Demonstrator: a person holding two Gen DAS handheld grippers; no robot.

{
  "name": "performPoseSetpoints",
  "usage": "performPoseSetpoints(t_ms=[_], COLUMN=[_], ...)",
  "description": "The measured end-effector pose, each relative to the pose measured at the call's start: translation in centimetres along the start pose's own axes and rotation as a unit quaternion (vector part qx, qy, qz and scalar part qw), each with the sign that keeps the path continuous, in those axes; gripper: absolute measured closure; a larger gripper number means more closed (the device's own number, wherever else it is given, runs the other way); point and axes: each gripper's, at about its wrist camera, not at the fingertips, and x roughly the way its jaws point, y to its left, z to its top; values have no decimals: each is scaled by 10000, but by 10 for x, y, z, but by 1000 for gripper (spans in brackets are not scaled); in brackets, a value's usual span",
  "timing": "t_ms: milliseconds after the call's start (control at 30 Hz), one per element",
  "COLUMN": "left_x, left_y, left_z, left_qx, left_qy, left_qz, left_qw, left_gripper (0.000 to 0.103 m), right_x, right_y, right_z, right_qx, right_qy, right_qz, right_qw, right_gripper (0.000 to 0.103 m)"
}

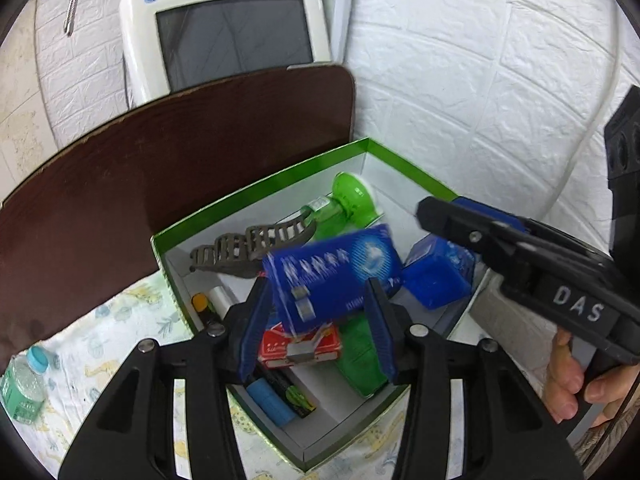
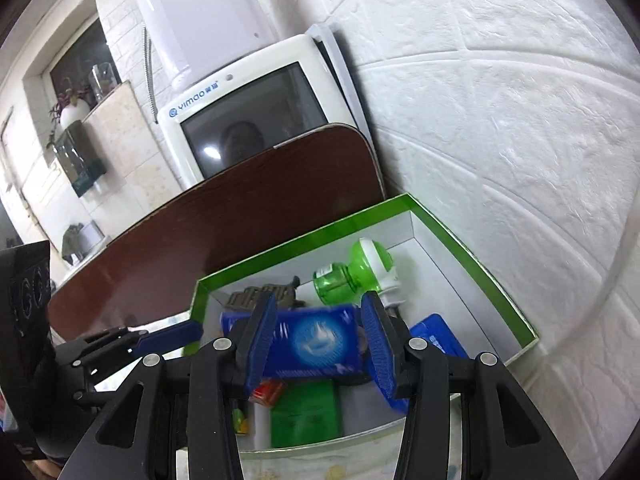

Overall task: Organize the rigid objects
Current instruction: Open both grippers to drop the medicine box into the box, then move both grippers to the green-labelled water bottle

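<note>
Blue packet [image 1: 334, 268]: flat, rectangular, glossy blue wrapper with white lettering and a round pale emblem; image blurred, lettering unreadable. It lies tilted on top of the other contents, near the middle of the box.
Box [image 1: 256, 186]: open, green rim and outer walls, white inner walls; stands on a patterned cloth [image 1: 120, 332] close to the white brick-pattern wall [image 1: 460, 80].
Box contents, far end: green bottle [image 1: 340, 204] lying on its side; dark hair claw [image 1: 252, 246] to its left.
Box contents, right side: second blue pack [image 1: 438, 276], just beside the blue packet.
Box contents, near end: red carton [image 1: 280, 346] and green pack [image 1: 360, 356], both partly under the blue packet; small blue cylinder [image 1: 268, 400] and dark tubes along the left wall.
Left gripper [image 1: 316, 320]: jaws partly open, blue pads either side of the packet's near edge in the view; contact cannot be confirmed, nothing clearly held.
Right gripper [image 2: 320, 344]: jaws partly open, hanging over the box above the blue packet; grip cannot be confirmed. A hand [image 1: 568, 384] holds its handle.
Outside the box: dark brown board [image 1: 180, 160] leaning behind it; white appliance [image 1: 228, 32] with a dark screen behind the board; clear bottle [image 1: 24, 384] with a blue cap on the cloth, far left.
</note>
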Motion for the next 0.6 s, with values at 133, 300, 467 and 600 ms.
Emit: performPoseSetpoints(t_ms=[133,300,467,600], left_x=[-6,-26,-46,-65], left_y=[14,34,60,89], left_z=[-7,-15,-29,-45], left_qx=[-201,-420,-604,-863], left_qy=[6,-162,-266,-356], left_qz=[134,311,602,836], left_qw=[9997,9985,9960,9921], left_gripper=[55,50,48,45], right_x=[0,1,3,10], right_y=[-4,5,38,71], right_z=[-3,-2,-3,-6], right_qx=[101,105,-190,-478], right_qy=[54,96,138,234], right_qz=[61,176,449,716], right_qw=[9999,9997,9987,9960], right_gripper=[56,56,56,56])
